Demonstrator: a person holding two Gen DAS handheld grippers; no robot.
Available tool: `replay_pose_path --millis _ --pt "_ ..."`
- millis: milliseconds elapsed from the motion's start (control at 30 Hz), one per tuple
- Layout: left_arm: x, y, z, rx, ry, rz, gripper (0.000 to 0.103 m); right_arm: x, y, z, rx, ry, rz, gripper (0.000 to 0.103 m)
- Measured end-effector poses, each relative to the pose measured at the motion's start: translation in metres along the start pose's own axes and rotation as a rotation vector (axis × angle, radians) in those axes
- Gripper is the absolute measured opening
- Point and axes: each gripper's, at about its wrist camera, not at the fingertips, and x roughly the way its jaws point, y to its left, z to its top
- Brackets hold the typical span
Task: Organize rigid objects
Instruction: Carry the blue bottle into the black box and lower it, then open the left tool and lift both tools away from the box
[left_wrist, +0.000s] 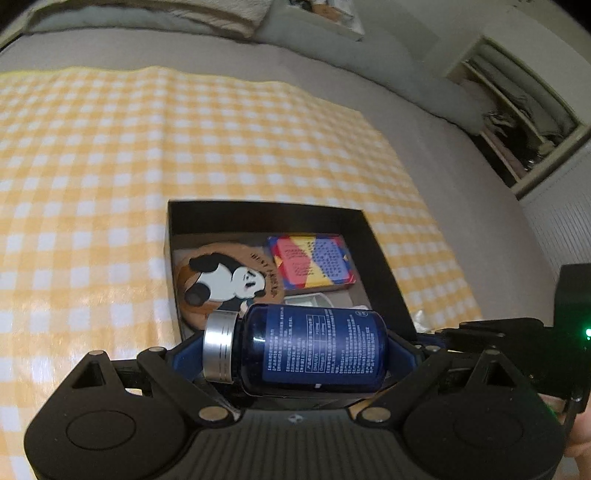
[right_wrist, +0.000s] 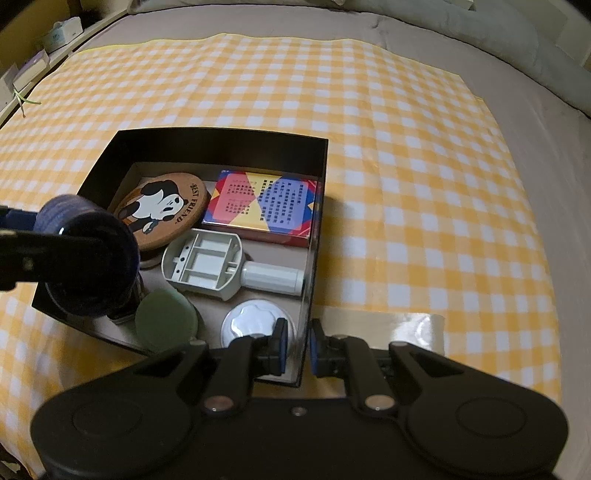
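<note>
My left gripper (left_wrist: 295, 354) is shut on a dark blue bottle (left_wrist: 314, 350) with a silver cap, held sideways above the near edge of a black box (left_wrist: 373, 240). The bottle also shows at the left of the right wrist view (right_wrist: 92, 258), over the box's left side. My right gripper (right_wrist: 297, 349) is shut on the box's right wall (right_wrist: 314, 243) near its front corner. In the box lie a round panda coaster (right_wrist: 162, 206), a colourful card box (right_wrist: 264, 203), a grey plastic handled part (right_wrist: 221, 267), a white round lid (right_wrist: 255, 325) and a green disc (right_wrist: 162, 321).
The box stands on a yellow-and-white checked cloth (right_wrist: 406, 166) spread over a grey bed (right_wrist: 535, 122). Pillows (left_wrist: 147, 14) lie at the far end. A shelf with small boxes (right_wrist: 59, 33) runs along the left. A shiny strip (right_wrist: 406, 328) lies right of the box.
</note>
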Motion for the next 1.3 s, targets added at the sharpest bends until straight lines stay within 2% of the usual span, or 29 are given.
replay_pose_path --millis 233,333,467,1000,1167,1300 --pt "0.003 0.003 -0.002 -0.042 0.017 0.024 0.096 -0.001 -0.002 -0.001 -0.003 -0.001 0.003 0.013" --pt "0.003 0.003 -0.004 -0.051 0.018 0.014 0.102 0.000 -0.002 -0.001 -0.005 -0.001 0.003 0.013" --pt "-0.001 0.001 -0.005 -0.066 0.028 -0.001 0.103 0.000 -0.002 -0.002 -0.003 0.002 0.003 0.013" --pt "-0.006 -0.003 -0.004 -0.024 0.028 0.003 0.103 0.001 -0.002 -0.001 -0.008 0.009 0.002 0.013" --pt "-0.020 -0.010 -0.003 0.034 0.005 0.016 0.103 0.001 -0.002 -0.001 -0.009 0.008 0.000 0.013" --pt "-0.039 -0.020 -0.003 0.126 -0.062 0.062 0.103 0.000 -0.003 -0.001 -0.002 -0.003 -0.014 0.013"
